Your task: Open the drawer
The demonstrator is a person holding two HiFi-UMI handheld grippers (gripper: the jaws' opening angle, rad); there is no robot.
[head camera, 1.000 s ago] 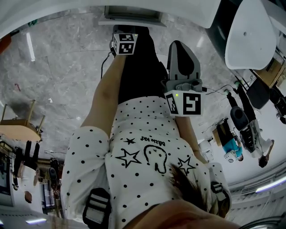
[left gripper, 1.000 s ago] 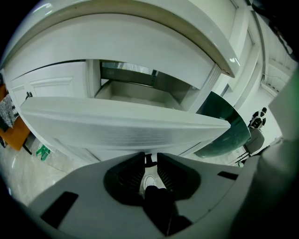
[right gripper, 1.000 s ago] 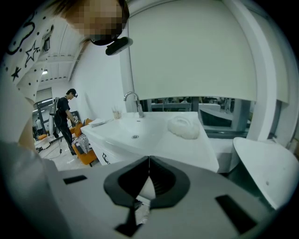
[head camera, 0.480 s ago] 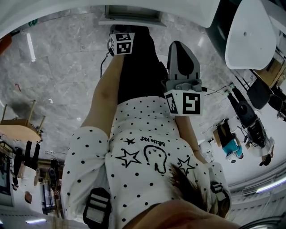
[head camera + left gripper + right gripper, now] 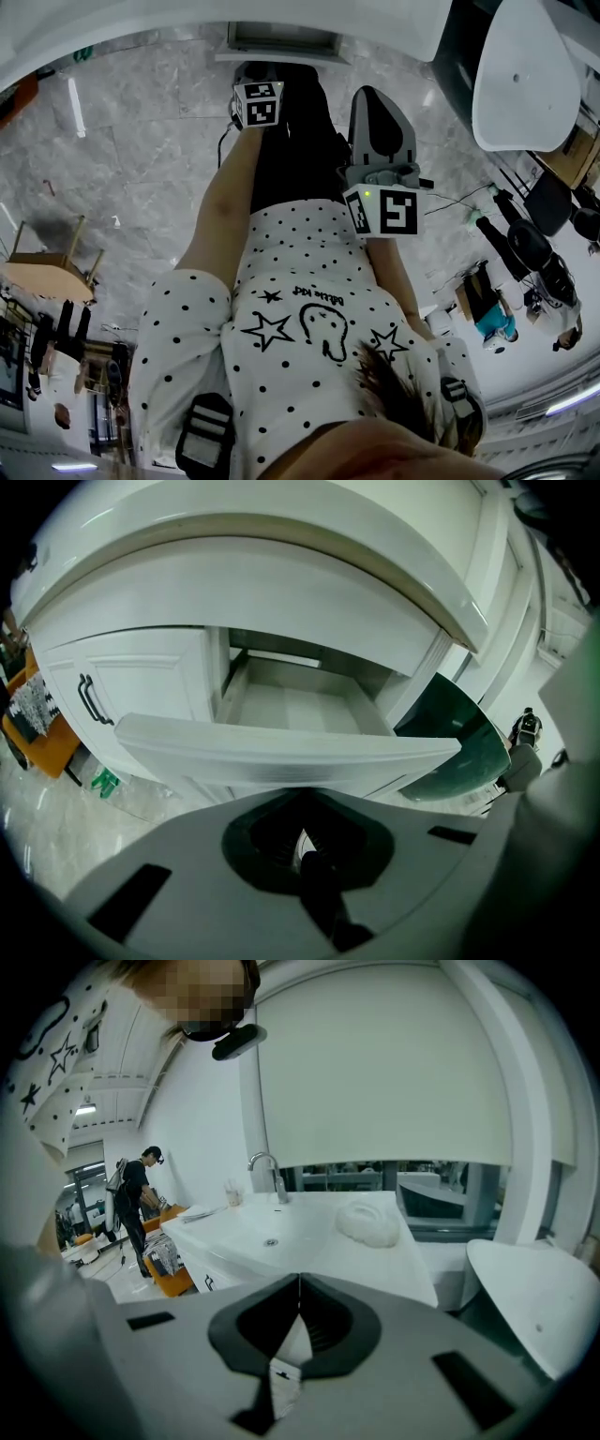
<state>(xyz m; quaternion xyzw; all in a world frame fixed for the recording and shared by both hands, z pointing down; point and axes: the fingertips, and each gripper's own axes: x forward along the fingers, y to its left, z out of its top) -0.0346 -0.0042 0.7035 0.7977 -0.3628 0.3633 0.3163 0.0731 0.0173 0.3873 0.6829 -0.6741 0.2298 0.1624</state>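
Left gripper [image 5: 302, 844] hangs pinched shut and empty, clear of the pulled-out drawer [image 5: 281, 750], right gripper [image 5: 298, 1321] likewise, so opening looks done.

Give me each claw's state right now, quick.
Left claw: shut, nothing in it; the open drawer lies just ahead.
Right claw: shut, nothing in it.

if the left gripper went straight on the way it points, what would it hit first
Most likely the white front panel of the pulled-out drawer, just beyond the shut tips of the left gripper; the depth is hard to judge.
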